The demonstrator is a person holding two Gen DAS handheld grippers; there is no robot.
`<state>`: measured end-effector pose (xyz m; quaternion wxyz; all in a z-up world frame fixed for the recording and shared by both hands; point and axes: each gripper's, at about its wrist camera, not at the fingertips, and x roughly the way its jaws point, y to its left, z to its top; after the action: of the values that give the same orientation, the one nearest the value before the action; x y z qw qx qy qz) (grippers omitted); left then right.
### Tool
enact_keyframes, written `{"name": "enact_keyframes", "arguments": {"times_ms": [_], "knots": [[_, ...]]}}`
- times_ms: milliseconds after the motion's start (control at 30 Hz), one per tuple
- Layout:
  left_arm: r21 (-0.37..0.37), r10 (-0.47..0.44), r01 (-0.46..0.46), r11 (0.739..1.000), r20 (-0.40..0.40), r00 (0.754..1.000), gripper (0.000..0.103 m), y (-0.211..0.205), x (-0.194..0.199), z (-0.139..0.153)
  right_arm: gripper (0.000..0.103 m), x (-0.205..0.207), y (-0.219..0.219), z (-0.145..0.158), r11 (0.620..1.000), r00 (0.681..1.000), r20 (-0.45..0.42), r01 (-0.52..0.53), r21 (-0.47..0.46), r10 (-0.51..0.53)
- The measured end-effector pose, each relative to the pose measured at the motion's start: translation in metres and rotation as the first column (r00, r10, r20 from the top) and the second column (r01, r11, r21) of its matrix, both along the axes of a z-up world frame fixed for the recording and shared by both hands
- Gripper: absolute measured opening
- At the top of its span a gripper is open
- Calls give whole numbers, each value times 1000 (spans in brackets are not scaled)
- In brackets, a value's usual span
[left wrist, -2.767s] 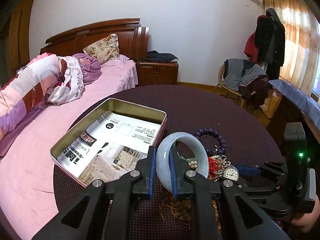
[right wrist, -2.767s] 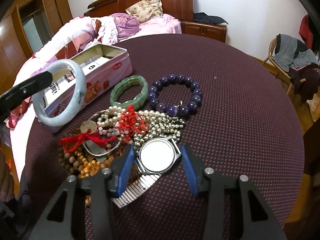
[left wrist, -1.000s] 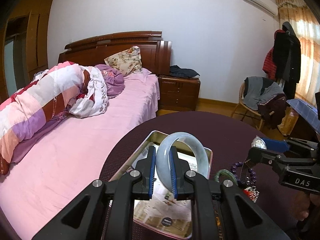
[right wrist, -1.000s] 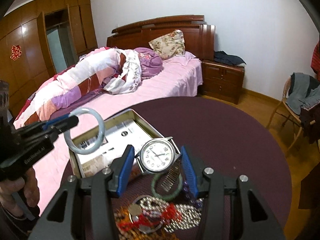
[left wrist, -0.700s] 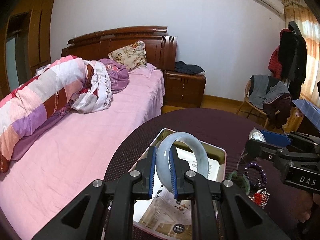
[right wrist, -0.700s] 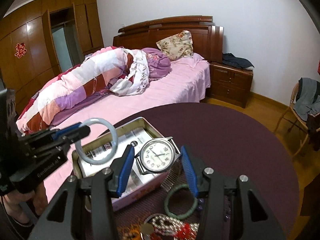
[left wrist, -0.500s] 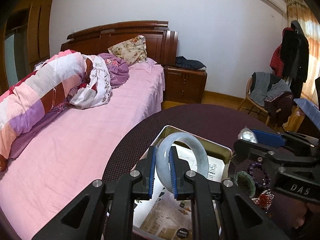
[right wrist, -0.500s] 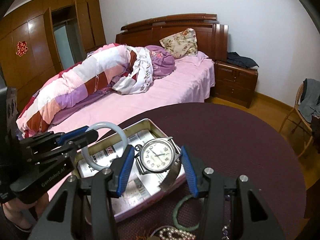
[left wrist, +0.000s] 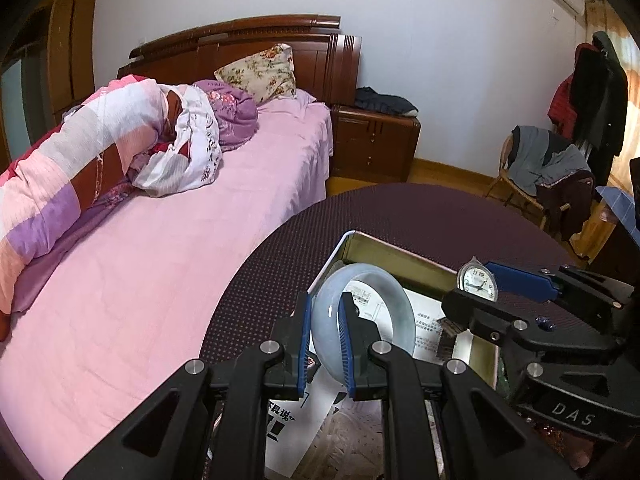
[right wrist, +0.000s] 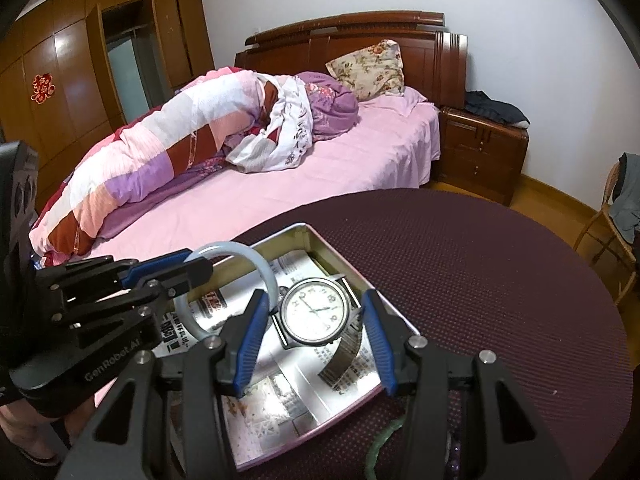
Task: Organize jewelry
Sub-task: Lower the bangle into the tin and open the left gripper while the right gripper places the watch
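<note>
Left tool (left wrist: pixel 325 342) pinches bangle (left wrist: pixel 362 316) | right tool (right wrist: pixel 314 334) pinches watch (right wrist: pixel 315 312) | both over tin (right wrist: pixel 340 258), 12 o'clock, likely for dropping in.

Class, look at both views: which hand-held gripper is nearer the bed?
Left. The left hand-held gripper holds the bangle on the tin's bed side; the right, with the watch, is farther.

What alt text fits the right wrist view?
The right claw holds a watch over an open tin lined with paper on a round table. The left claw holds a pale bangle beside it; a bed is behind.
</note>
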<state>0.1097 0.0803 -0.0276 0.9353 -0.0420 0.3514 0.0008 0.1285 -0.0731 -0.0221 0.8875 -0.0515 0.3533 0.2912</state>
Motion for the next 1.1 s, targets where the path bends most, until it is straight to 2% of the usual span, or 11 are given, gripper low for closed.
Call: {"name": "enact_keyframes", "arguments": {"times_ms": [400, 567, 667, 700, 767, 800, 833, 1100], "knots": [[18, -13, 14, 1000, -68, 998, 13, -4, 11, -14, 51, 14, 2, -20, 999, 998, -63, 12, -43, -15], [23, -20, 22, 999, -75, 997, 16, -6, 12, -16, 51, 18, 1, -25, 999, 996, -84, 22, -47, -25], [41, -9, 11, 999, -45, 999, 18, -8, 9, -11, 52, 18, 0, -26, 998, 996, -88, 28, -48, -32], [39, -15, 17, 999, -35, 999, 22, -8, 8, -8, 54, 17, 0, -26, 998, 996, -86, 29, -47, -33], [35, -13, 14, 999, -21, 1000, 42, -8, 6, -4, 59, 16, -1, -24, 999, 996, -85, 28, -40, -32], [40, 0, 1, 999, -10, 1000, 58, -8, 5, -2, 65, 15, -2, -22, 999, 996, -78, 32, -42, -35], [43, 14, -15, 999, 8, 1000, 70, -6, 2, 1, 67, 14, -4, -20, 998, 997, -72, 34, -43, -37], [-21, 43, -42, 999, 33, 999, 73, -2, -13, 6, 70, 1, -43, -4, 997, 995, -70, 75, 1, -74]]}}
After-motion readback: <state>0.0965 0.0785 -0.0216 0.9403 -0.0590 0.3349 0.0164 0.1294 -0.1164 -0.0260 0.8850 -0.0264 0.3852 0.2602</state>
